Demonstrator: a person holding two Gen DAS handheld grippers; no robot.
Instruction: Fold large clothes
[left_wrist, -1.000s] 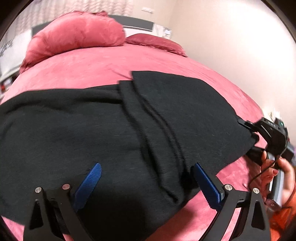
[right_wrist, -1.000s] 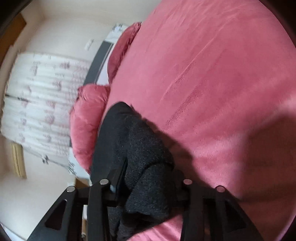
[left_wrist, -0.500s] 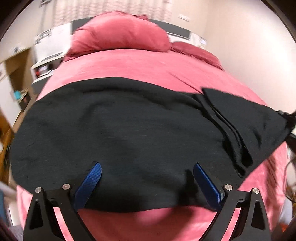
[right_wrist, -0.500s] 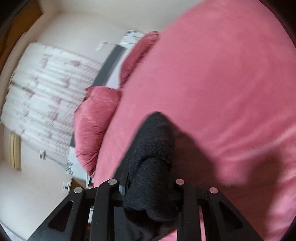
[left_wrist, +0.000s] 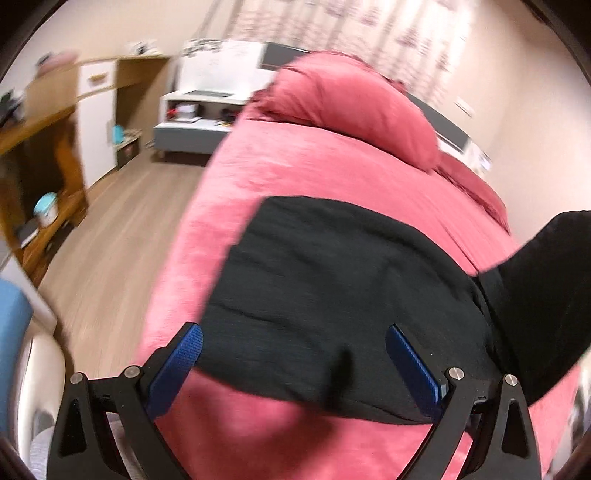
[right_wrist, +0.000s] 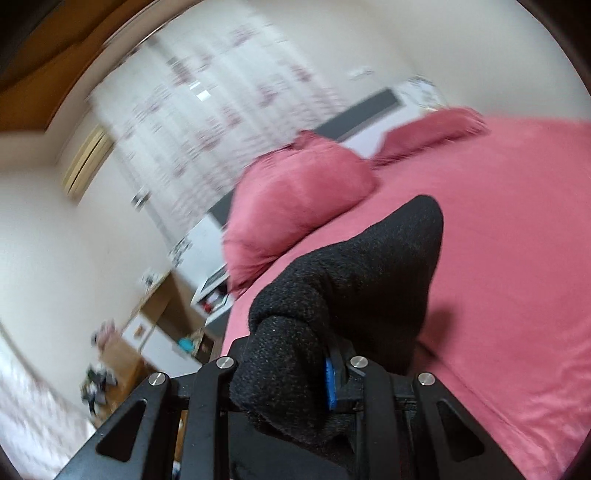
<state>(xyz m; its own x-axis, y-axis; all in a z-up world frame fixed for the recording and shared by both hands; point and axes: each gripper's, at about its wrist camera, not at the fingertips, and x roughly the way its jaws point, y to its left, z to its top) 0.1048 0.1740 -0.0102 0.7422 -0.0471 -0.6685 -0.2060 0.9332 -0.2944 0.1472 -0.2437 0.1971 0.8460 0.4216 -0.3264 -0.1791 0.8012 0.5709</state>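
Note:
A large black garment (left_wrist: 332, 295) lies spread on the pink bed (left_wrist: 280, 173). My left gripper (left_wrist: 295, 354) is open and empty, its blue pads wide apart, just above the garment's near left edge. At the right of the left wrist view a part of the garment (left_wrist: 546, 295) is lifted off the bed. My right gripper (right_wrist: 295, 373) is shut on a bunched fold of the black garment (right_wrist: 351, 288) and holds it above the bed (right_wrist: 517, 258).
Pink pillows (left_wrist: 351, 107) lie at the head of the bed, also in the right wrist view (right_wrist: 295, 199). Left of the bed are wooden floor (left_wrist: 110, 236), a white bedside unit (left_wrist: 199, 110) and a wooden desk (left_wrist: 40, 147). Curtains (right_wrist: 221, 92) hang behind.
My left gripper has swung left along the garment's near edge toward the left side of the bed. My right gripper has lifted its hold of the garment and turned toward the pillows.

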